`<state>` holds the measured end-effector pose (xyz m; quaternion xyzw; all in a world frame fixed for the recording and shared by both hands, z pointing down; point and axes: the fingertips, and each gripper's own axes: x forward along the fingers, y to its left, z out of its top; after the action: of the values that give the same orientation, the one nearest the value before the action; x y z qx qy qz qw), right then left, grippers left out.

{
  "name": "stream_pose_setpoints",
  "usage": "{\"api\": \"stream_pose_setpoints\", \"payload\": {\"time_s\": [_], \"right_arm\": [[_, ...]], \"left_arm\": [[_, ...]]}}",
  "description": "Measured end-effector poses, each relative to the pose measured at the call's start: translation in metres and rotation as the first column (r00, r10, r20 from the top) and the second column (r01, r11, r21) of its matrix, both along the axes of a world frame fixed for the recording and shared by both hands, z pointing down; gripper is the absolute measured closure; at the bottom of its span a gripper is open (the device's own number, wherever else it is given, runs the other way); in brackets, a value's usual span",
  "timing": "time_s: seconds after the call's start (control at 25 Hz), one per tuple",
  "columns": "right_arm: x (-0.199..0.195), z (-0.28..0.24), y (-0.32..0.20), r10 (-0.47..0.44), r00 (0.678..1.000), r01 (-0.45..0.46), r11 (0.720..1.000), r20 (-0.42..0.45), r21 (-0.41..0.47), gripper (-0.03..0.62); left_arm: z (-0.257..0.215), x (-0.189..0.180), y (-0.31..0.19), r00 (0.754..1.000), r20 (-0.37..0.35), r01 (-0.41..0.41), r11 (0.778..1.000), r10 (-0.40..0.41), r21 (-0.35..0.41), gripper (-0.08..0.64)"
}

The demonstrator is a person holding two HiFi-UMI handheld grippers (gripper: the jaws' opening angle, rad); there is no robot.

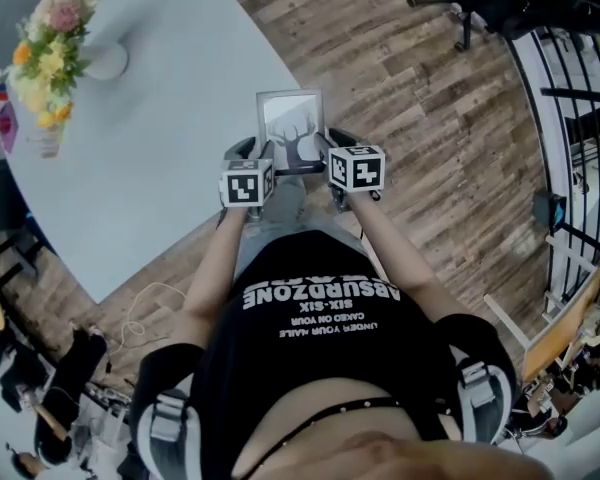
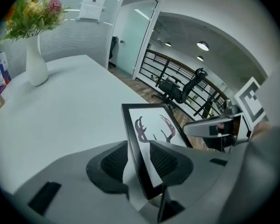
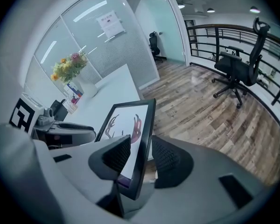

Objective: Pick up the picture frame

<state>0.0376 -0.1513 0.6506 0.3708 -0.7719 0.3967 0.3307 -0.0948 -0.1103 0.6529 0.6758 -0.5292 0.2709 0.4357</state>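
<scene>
The picture frame (image 1: 290, 120), black-rimmed with an antler print, stands upright by the white table's (image 1: 160, 158) near edge, between both grippers. My left gripper (image 1: 257, 154) is shut on the frame's left side. In the left gripper view both pads press the frame (image 2: 151, 125) and its grey back stand shows below. My right gripper (image 1: 330, 146) holds its jaws wide around the frame's right side. In the right gripper view the frame (image 3: 126, 125) stands between the pads (image 3: 113, 157), which look slack on it.
A white vase of flowers (image 1: 52, 53) stands at the table's far left, with small cards beside it. Wooden floor (image 1: 430, 118) lies right of the table, with a black office chair (image 3: 238, 69) and a black railing (image 1: 580, 118) beyond.
</scene>
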Motion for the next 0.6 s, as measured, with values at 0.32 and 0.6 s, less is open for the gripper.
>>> {"api": "stream_pose_setpoints", "payload": {"time_s": [0.32,0.6], "right_arm": [[-0.002,0.015,0.002,-0.019,1.0,0.018,0.999,-0.023,-0.042,0.473],[0.003,0.019,0.001,-0.008,1.0,0.008,0.998,-0.007,-0.056,0.489]], "left_arm": [[0.017,0.002,0.0,1.0,-0.007,-0.02,0.998,0.02,-0.058,0.423],[0.025,0.006,0.003,0.999,-0.051,-0.017,0.996,0.012,-0.092,0.423]]}}
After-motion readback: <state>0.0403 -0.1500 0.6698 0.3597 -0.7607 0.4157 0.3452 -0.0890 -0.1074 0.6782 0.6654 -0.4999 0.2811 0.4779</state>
